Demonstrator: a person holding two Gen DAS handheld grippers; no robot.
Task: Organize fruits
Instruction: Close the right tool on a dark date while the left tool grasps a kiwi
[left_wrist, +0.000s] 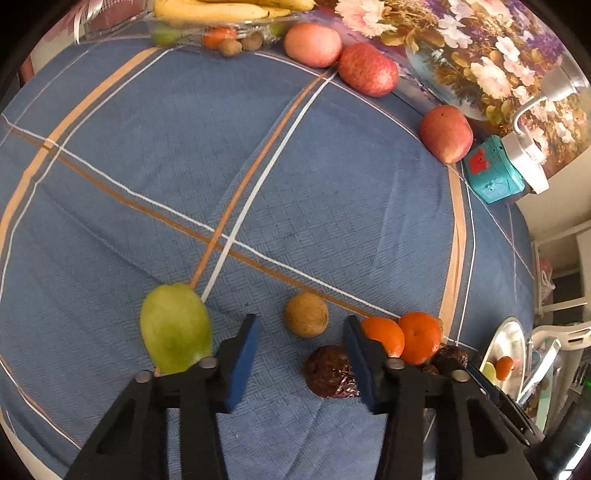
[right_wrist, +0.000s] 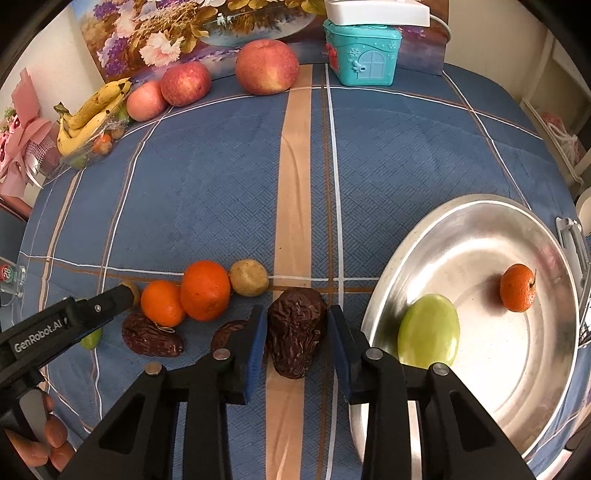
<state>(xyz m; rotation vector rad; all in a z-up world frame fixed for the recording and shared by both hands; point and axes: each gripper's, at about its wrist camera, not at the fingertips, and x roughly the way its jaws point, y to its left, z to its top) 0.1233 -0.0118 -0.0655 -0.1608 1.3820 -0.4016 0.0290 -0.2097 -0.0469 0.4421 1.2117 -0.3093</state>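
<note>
Between your right claw's (right_wrist: 297, 343) spread fingers lies a wrinkled dark fruit (right_wrist: 296, 332), ungripped. Just right of that claw, a metal pan (right_wrist: 480, 229) holds a green fruit (right_wrist: 430, 336) and an orange (right_wrist: 517, 288). Your left claw (left_wrist: 301, 354) hangs released; a brown fruit (left_wrist: 306, 314) sits ahead of it.

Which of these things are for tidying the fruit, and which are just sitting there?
For the job: wrinkled dark fruit, two oranges, brown fruit, green fruit, metal pan, right gripper.

Just sitting: teal toy house, flower picture.
</note>
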